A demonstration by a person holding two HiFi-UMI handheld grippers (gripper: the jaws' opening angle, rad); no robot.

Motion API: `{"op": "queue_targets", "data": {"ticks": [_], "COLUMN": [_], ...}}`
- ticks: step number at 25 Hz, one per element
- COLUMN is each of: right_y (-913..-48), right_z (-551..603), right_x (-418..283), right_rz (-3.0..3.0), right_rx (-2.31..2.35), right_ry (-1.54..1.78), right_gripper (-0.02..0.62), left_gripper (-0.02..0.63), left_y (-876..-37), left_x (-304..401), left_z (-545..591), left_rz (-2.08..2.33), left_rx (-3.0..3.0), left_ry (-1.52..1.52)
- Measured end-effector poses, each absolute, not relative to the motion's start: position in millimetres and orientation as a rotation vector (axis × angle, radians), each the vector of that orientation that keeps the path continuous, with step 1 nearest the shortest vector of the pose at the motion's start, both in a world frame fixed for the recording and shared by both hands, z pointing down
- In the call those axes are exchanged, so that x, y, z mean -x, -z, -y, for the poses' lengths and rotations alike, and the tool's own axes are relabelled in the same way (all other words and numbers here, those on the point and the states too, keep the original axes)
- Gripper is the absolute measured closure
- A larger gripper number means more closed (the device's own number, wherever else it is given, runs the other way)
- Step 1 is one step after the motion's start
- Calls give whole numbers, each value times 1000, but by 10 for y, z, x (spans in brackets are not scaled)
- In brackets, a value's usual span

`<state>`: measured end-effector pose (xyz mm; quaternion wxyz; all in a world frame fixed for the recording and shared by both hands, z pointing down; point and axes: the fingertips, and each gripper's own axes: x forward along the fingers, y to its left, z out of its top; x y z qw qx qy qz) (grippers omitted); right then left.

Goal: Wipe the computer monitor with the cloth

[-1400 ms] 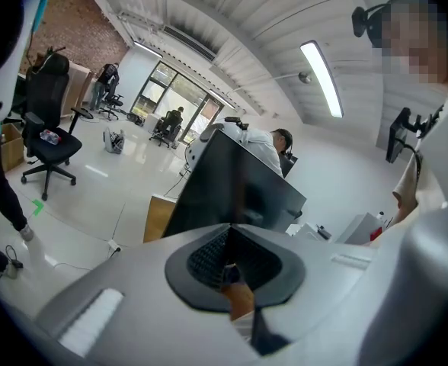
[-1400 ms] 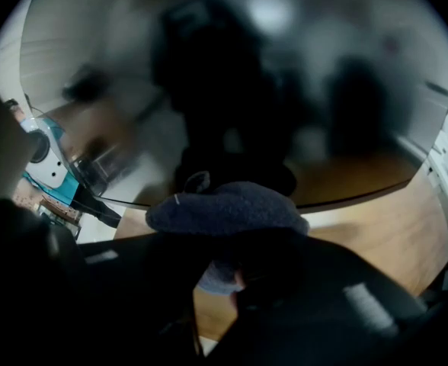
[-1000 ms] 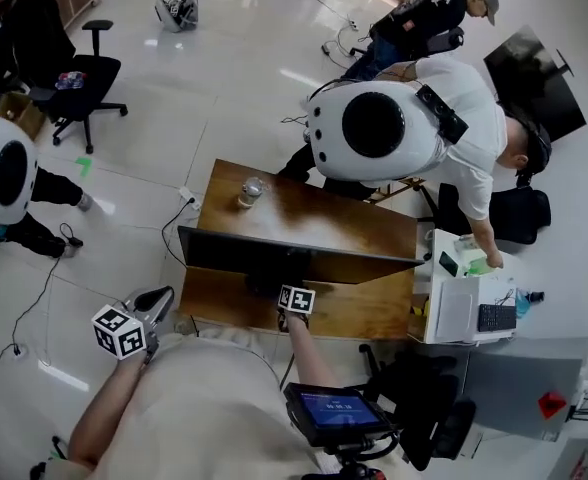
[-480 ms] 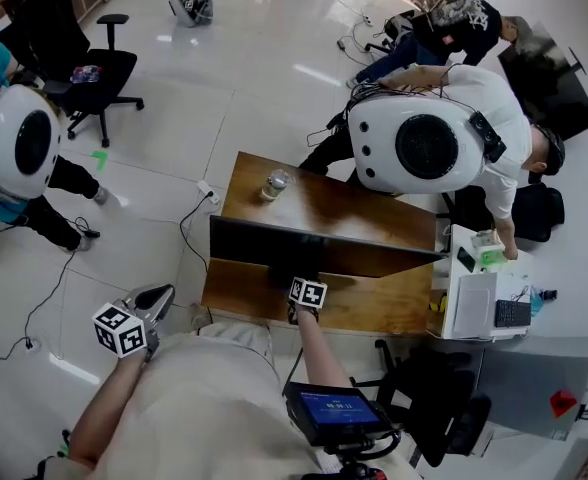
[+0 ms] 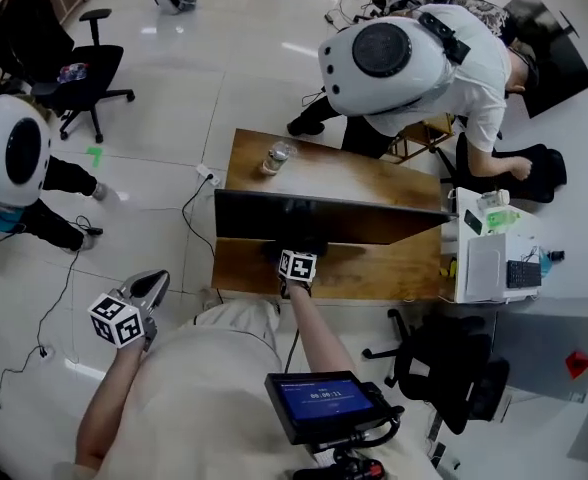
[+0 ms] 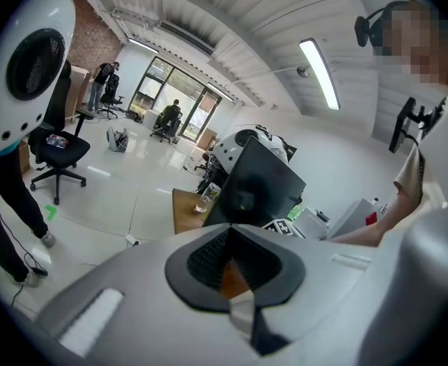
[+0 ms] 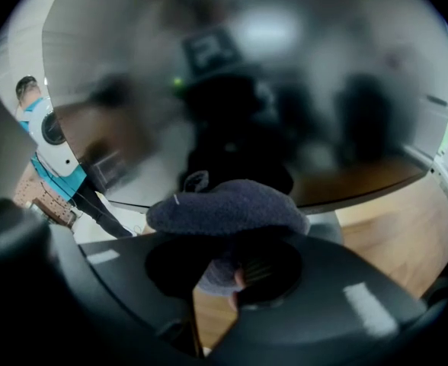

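Observation:
The black computer monitor [image 5: 324,218] stands on a wooden desk [image 5: 354,183], its screen facing me. My right gripper [image 5: 294,255] is at the screen's lower edge, left of centre. In the right gripper view it [image 7: 228,269] is shut on a dark grey cloth [image 7: 228,208] that presses against the glossy screen [image 7: 247,75]. My left gripper [image 5: 154,286] hangs off the desk's left end over the floor, its jaws together and nothing between them. In the left gripper view the left gripper [image 6: 235,280] points toward the monitor [image 6: 258,189], seen from the side.
A glass [image 5: 274,156] stands at the desk's far left. A person in white [image 5: 424,58] bends over behind the desk. A white cabinet [image 5: 494,258] sits to the right and an office chair [image 5: 444,368] near me. Another person [image 5: 14,168] stands left.
My right gripper with the cloth has slid left along the monitor's lower edge. The person behind the desk has shifted. The left gripper has hardly moved.

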<state>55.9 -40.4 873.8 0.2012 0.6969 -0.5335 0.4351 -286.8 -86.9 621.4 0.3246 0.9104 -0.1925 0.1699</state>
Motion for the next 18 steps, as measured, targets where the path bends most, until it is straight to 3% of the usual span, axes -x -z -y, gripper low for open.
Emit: {"op": "queue_targets", "data": {"ticks": [18], "right_y": [-8721], "right_z": [731], "right_x": [141], "right_rz": [1575], "right_rx": [-1822], "right_ry": [-1190], "right_gripper": [509], "left_gripper": [602], "left_y": [-6283], "left_x": [2778], "left_z": [904], "left_rz": [494], "left_rx": [-2419], "left_ry": [-461]}}
